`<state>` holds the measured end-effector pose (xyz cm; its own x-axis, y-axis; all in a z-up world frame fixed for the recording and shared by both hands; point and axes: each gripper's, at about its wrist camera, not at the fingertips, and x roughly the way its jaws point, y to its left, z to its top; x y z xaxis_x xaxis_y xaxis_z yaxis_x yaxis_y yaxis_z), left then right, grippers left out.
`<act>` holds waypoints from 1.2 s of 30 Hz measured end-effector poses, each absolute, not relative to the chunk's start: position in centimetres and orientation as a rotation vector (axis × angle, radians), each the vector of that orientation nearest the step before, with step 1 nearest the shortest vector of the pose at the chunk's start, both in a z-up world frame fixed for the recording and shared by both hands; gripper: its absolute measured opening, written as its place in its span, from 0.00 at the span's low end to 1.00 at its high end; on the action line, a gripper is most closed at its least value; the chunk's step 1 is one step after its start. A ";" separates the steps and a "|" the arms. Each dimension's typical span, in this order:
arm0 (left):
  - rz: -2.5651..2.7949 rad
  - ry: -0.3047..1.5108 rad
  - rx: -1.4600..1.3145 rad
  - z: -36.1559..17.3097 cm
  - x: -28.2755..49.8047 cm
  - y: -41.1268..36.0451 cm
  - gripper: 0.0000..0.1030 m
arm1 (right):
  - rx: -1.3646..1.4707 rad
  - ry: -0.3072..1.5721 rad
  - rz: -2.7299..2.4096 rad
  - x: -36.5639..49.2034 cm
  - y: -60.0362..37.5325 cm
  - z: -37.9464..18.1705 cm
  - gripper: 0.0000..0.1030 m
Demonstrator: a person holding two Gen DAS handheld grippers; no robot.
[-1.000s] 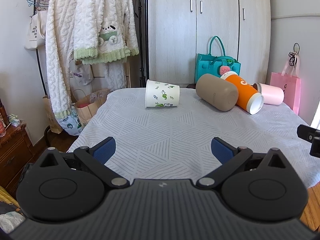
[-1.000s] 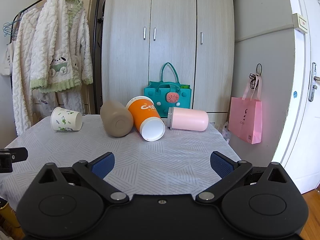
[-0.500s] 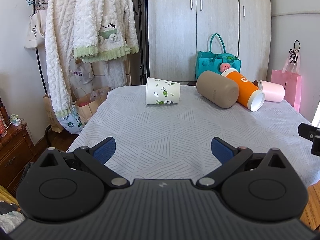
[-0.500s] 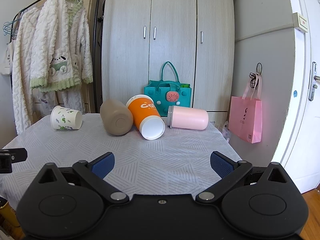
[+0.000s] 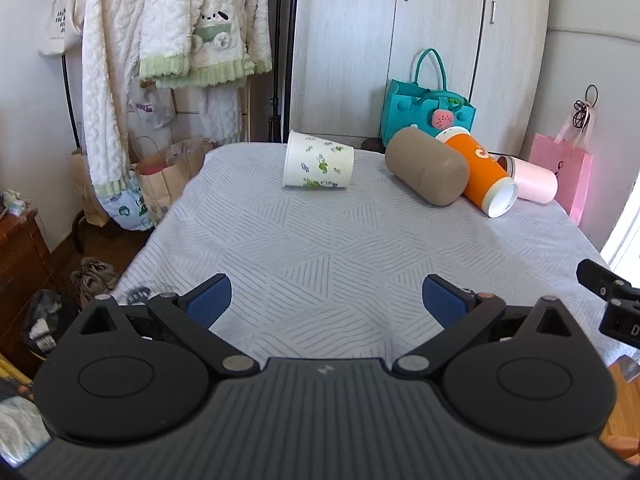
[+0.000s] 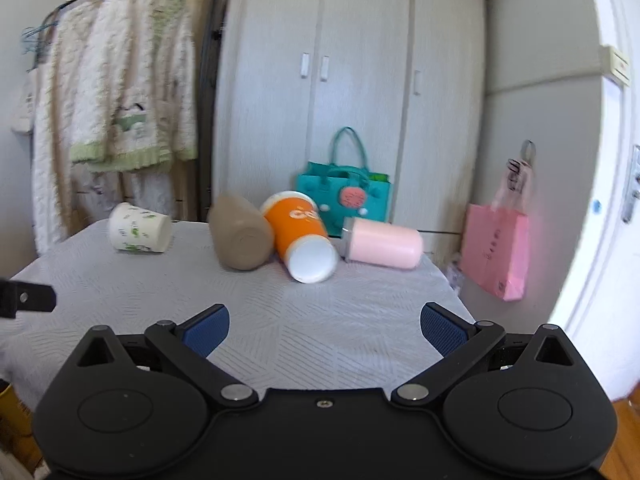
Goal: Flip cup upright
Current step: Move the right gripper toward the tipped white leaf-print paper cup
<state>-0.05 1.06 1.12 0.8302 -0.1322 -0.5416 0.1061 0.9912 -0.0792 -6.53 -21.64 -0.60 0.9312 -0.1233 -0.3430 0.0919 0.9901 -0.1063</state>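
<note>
Several cups lie on their sides at the far end of the table: a white paper cup with green leaf print [image 5: 318,167] [image 6: 139,228], a tan cup [image 5: 427,170] [image 6: 240,237], an orange cup [image 5: 478,176] [image 6: 301,237] and a pink cup [image 5: 530,179] [image 6: 383,242]. My left gripper [image 5: 327,300] is open and empty over the near part of the table. My right gripper [image 6: 323,328] is open and empty, also well short of the cups.
The table has a grey patterned cloth [image 5: 340,248]. Behind it stand a wardrobe [image 5: 400,40], a teal bag [image 5: 428,108] and a pink bag [image 5: 560,176]. A robe on a rack [image 5: 168,40] hangs at the left. The other gripper shows at the right edge of the left wrist view [image 5: 612,300].
Both grippers have risen and tilted down slightly; the cups sit lower in both views. The right wrist view is blurred from motion. No cup has moved.
</note>
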 end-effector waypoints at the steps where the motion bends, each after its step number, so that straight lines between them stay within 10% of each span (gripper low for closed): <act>1: -0.131 0.576 -0.032 1.5 0.0 1.1 1.00 | -0.093 0.358 -0.080 -6.4 -21.6 -0.1 1.00; 36: -0.110 0.649 -0.067 4.0 15.2 5.5 1.00 | -0.436 0.559 0.577 12.1 -13.8 5.0 1.00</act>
